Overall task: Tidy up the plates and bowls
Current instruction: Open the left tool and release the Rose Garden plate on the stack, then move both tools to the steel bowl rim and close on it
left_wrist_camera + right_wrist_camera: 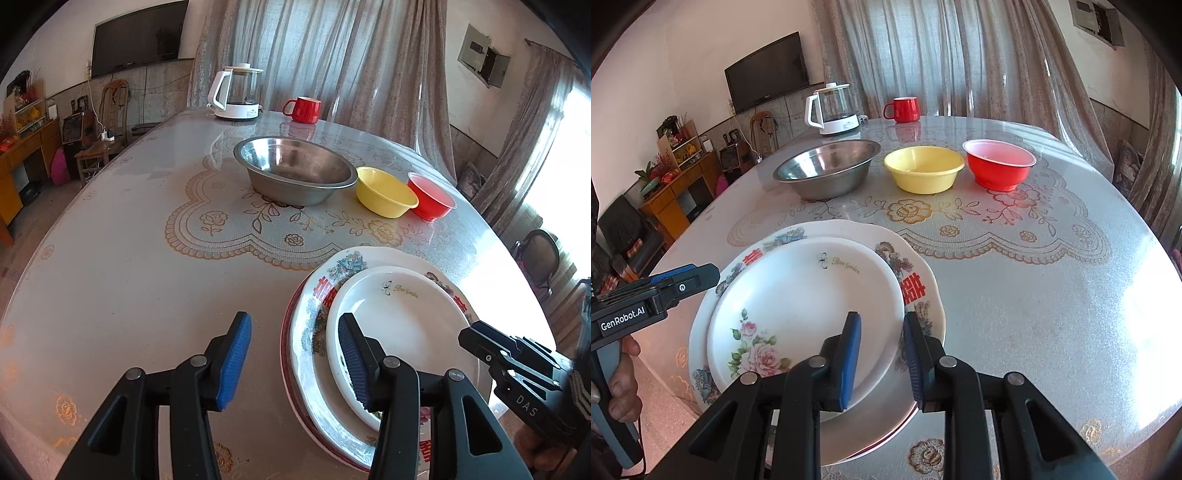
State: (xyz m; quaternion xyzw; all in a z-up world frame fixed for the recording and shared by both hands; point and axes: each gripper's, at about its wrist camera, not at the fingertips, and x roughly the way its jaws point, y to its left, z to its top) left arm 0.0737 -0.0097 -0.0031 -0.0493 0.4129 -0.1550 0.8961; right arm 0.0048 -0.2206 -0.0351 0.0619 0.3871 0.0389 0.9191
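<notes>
A white rose-printed plate [798, 295] [399, 325] lies on a larger patterned plate [916, 291] [314, 314], stacked on the near part of the table. Behind them stand a steel bowl [827, 170] [295, 173], a yellow bowl [923, 173] [384, 192] and a red bowl [999, 166] [430, 195] in a row. My left gripper [295, 360] is open, its right finger over the plates' left rim. My right gripper [881, 356] is open over the plates' near right rim and empty.
A white kettle [833, 109] [236, 94] and a red mug [905, 109] [303, 109] stand at the table's far edge. The round table [1052, 314] has a lace-patterned cover. Chairs and a cabinet stand at the left.
</notes>
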